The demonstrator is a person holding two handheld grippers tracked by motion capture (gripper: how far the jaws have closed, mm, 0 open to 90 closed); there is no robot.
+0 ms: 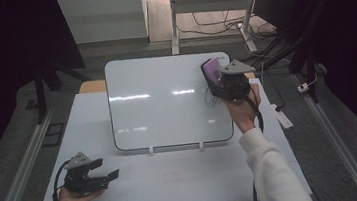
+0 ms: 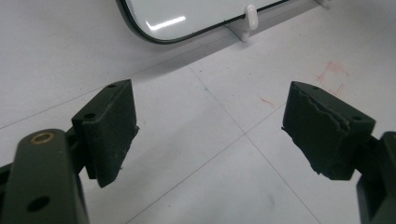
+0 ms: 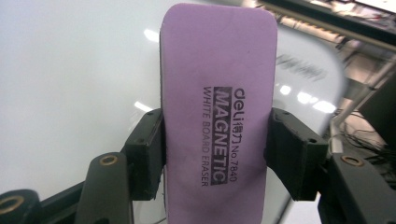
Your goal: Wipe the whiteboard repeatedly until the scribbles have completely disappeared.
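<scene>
From above, I see my right hand-held gripper clamped on the purple eraser at the whiteboard, scribbles left; left hand-held gripper gapes idle over the bench; eraser face up close, wiping unfinished

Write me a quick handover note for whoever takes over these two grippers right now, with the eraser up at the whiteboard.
Right gripper: shut on the purple whiteboard eraser, jaws clamping its long sides, held up at the whiteboard's upper right corner.
Left gripper: open, nothing between the jaws, resting low over the white table at the front left.
Whiteboard: propped up on two small white clips at its lower edge.
Done: eraser picked up and brought to the board.
Left: some dark pen scribbles show by the right edge, just under the eraser; they likely need wiping. Then set the eraser down.
</scene>
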